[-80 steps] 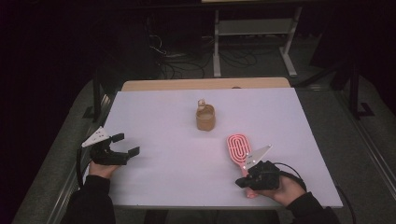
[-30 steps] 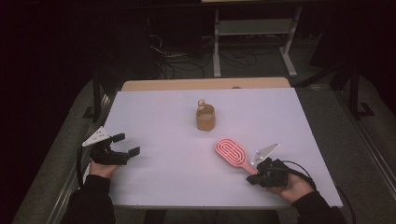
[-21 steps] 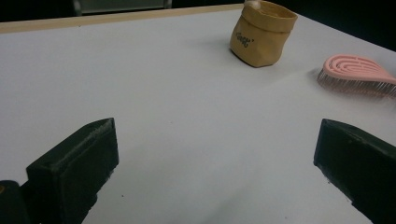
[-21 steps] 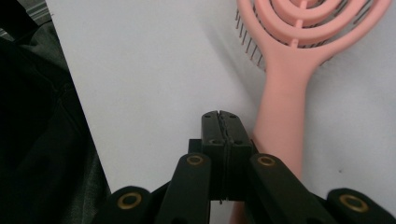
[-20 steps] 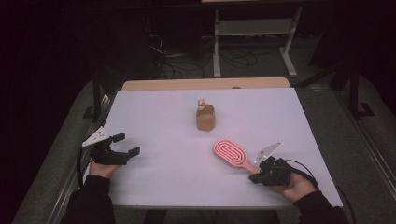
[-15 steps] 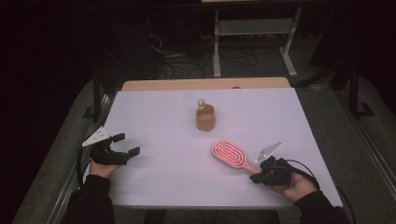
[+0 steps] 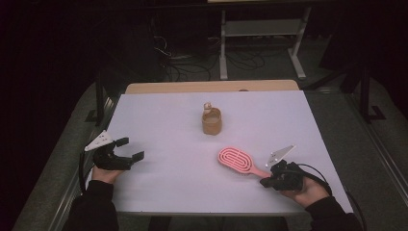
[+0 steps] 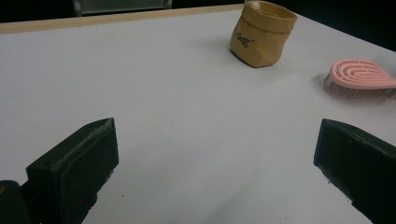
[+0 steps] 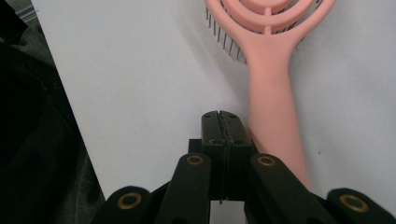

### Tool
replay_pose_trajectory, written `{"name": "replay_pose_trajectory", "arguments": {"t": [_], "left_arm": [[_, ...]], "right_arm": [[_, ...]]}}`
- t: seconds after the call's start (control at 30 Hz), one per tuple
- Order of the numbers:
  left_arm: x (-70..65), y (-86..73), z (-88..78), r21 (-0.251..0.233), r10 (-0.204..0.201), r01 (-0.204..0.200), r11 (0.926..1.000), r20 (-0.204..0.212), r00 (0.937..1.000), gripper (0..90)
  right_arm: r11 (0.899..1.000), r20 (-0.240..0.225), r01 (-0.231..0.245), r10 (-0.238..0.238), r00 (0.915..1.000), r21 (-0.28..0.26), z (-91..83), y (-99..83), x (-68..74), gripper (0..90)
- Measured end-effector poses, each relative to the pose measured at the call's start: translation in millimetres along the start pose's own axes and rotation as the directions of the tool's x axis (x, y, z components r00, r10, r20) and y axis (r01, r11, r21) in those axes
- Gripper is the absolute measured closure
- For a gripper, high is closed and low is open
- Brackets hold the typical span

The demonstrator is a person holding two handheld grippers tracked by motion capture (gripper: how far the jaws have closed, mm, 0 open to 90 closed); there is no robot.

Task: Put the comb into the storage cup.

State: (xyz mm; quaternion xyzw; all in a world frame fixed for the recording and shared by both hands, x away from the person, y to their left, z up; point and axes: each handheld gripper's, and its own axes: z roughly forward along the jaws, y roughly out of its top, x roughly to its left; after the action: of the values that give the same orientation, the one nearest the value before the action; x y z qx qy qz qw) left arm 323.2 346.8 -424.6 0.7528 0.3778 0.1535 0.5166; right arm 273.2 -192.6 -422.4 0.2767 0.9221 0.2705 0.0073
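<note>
Hairbrush [image 7: 236, 160] is lying flat on the white table [image 7: 159, 120] in the high view, near the person's right side, its handle pointing toward the right gripper [image 7: 269, 181]. That gripper is sitting low at the handle's end, seemingly nudging the brush rather than lifting it. A small tan bag [image 7: 211, 121] is standing upright farther back, well apart from the brush. The left gripper [image 7: 130, 150] is resting near the table's left edge, away from the work, probably waiting its turn.

Looking along the left gripper's jaws, they are standing wide apart with nothing but bare table between them; the tan bag [image 8: 263, 33] and the brush's pink head [image 8: 362, 79], bristles down, are lying beyond.

Looking along the right gripper [image 9: 226, 122], its jaws are pressed fully together and gripping nothing. The pink handle [image 9: 275, 112] is running just beside them, touching or nearly touching their side, which suits pushing or steering the brush across the table.
</note>
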Motion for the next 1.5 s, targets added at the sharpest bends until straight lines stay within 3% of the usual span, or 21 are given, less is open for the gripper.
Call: {"name": "replay_pose_trajectory", "arguments": {"t": [0.57,0.77,1.0,1.5], "left_arm": [[0.2,-1.3,-2.5,-0.002,0.001,-0.001,1.0000,-0.020,0.9998,0.0],[0.5,-1.4,-2.9,-0.006,-0.005,0.004,1.0000,-0.024,0.9997,0.0],[0.5,-1.4,-2.7,-0.002,-0.003,0.003,1.0000,-0.025,0.9997,0.0],[0.7,-1.4,-2.8,-0.002,-0.003,0.003,1.0000,-0.025,0.9997,0.0]], "right_arm": [[0.998,0.030,0.015,-0.013,0.9995,-0.065,-25.6,20.6,7.5,86.1],[0.998,0.031,0.013,-0.011,0.9995,-0.061,-25.1,28.2,5.7,78.2],[0.998,0.035,0.035,-0.033,0.9988,-0.043,-23.2,35.5,6.3,58.4],[0.999,0.099,-0.011,0.014,0.9950,-0.030,-11.3,39.6,-1.2,7.7]]}}
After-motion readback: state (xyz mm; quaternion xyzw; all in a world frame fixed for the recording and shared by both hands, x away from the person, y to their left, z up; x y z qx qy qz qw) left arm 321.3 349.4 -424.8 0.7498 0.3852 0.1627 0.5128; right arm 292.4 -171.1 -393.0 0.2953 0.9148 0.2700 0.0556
